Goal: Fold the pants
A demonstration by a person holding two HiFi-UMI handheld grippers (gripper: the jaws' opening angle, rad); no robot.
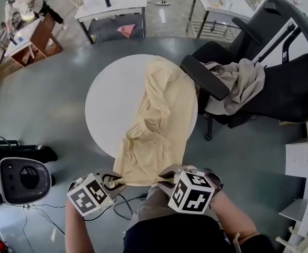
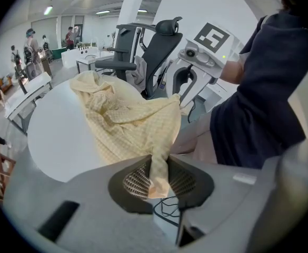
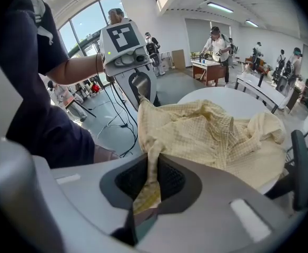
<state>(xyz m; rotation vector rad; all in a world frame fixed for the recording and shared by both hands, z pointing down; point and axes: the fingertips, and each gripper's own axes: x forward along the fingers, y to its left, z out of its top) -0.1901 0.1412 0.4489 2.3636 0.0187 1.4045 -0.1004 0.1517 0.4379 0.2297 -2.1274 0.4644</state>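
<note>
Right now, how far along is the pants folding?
Done: the left tool and the right tool each pinch a near corner of the yellow pants. In hand: that edge spans between them at the white table's rim. Left: the cloth lies crumpled; no fold shows yet.

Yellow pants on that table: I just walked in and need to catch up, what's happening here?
A person holds a tool in each hand. The left tool and the right tool are each shut on a near corner of the yellow pants, which lie rumpled along the round white table. No neat fold shows yet.
</note>
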